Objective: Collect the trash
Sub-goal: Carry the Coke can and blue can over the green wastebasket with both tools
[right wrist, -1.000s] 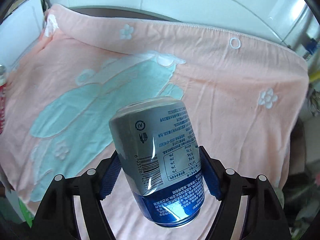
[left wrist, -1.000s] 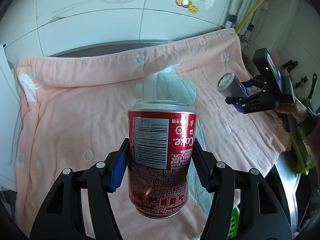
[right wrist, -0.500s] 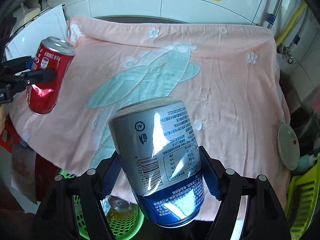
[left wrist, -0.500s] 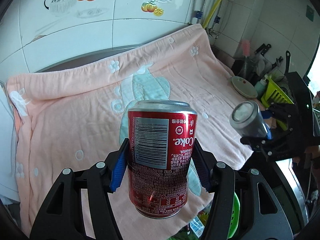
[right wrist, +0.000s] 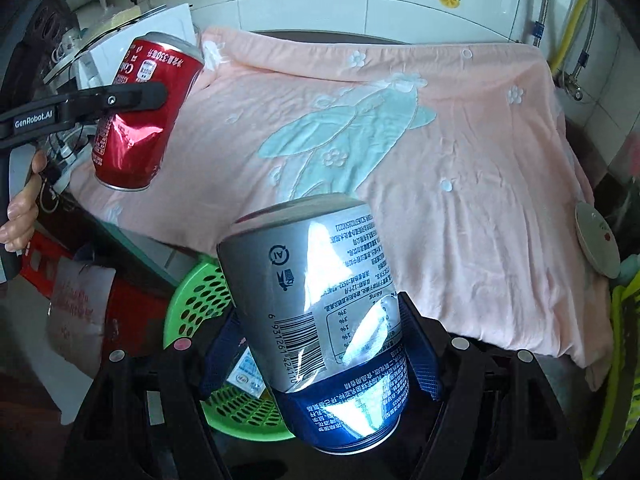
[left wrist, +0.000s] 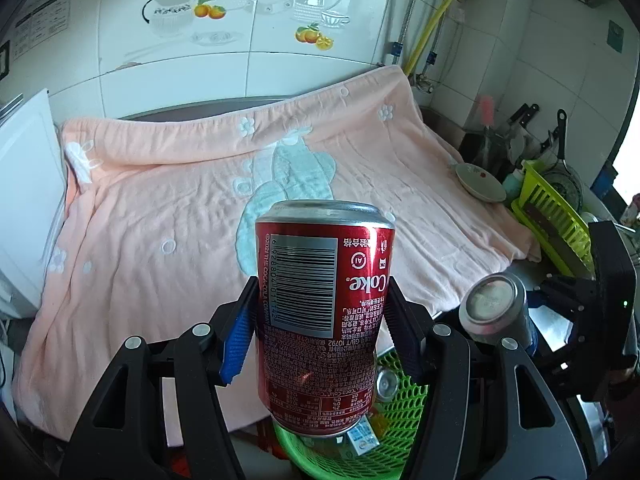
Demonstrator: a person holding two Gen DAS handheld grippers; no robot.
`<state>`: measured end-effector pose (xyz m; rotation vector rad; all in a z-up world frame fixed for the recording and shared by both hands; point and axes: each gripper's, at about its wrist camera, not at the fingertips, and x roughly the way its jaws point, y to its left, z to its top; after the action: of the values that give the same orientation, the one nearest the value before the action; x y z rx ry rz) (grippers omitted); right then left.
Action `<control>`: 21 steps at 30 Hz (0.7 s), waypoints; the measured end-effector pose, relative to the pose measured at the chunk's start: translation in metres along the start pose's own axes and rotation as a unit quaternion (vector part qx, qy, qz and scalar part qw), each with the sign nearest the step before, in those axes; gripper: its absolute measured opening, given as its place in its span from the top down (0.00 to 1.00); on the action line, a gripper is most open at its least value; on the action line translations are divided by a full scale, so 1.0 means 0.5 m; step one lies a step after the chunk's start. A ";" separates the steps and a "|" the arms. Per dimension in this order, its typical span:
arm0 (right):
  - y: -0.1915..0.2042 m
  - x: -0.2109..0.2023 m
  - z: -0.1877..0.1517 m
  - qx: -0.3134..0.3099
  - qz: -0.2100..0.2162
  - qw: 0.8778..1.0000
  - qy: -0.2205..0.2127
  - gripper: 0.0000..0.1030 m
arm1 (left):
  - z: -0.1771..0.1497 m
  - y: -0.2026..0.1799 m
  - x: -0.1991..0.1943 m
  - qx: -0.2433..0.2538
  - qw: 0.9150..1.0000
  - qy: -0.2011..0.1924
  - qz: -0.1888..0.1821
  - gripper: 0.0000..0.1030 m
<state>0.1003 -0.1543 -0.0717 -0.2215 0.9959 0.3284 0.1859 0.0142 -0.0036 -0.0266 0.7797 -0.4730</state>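
Note:
My left gripper (left wrist: 320, 332) is shut on a red Coke can (left wrist: 322, 312), held upright above a green perforated basket (left wrist: 400, 404) that sits below the counter's front edge. My right gripper (right wrist: 320, 356) is shut on a silver and blue can (right wrist: 316, 312), tilted slightly left, over the same green basket (right wrist: 192, 304). The red can (right wrist: 140, 112) shows dented at the left of the right wrist view. The silver can (left wrist: 494, 308) shows at the right of the left wrist view. Some trash lies in the basket.
A pink towel (left wrist: 192, 216) with a teal pattern covers the counter. A small plate (left wrist: 480, 184) lies at its right edge, with a yellow-green dish rack (left wrist: 556, 216) beyond. A white appliance (left wrist: 24, 184) stands at left. A red crate (right wrist: 52, 256) is on the floor.
Both grippers have pulled back from over the towel toward the counter's front edge, carrying their cans. The green basket has come into view below them.

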 end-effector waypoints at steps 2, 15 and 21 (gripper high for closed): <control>0.019 -0.007 -0.021 -0.004 0.006 1.000 -0.003 0.31 | -0.023 -0.009 -0.021 -0.011 1.000 0.000 0.004 0.42; 0.104 0.011 -0.080 -0.031 0.013 0.999 -0.009 0.31 | -0.112 -0.027 -0.134 -0.047 0.998 -0.033 0.020 0.42; 0.127 0.034 -0.092 -0.041 0.006 0.999 -0.003 0.31 | -0.126 -0.020 -0.150 -0.053 0.997 -0.039 0.027 0.42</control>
<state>0.0493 -0.1075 -0.1122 -0.2896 0.9798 0.3802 0.0930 0.0462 0.0036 -0.1215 0.7267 -0.3773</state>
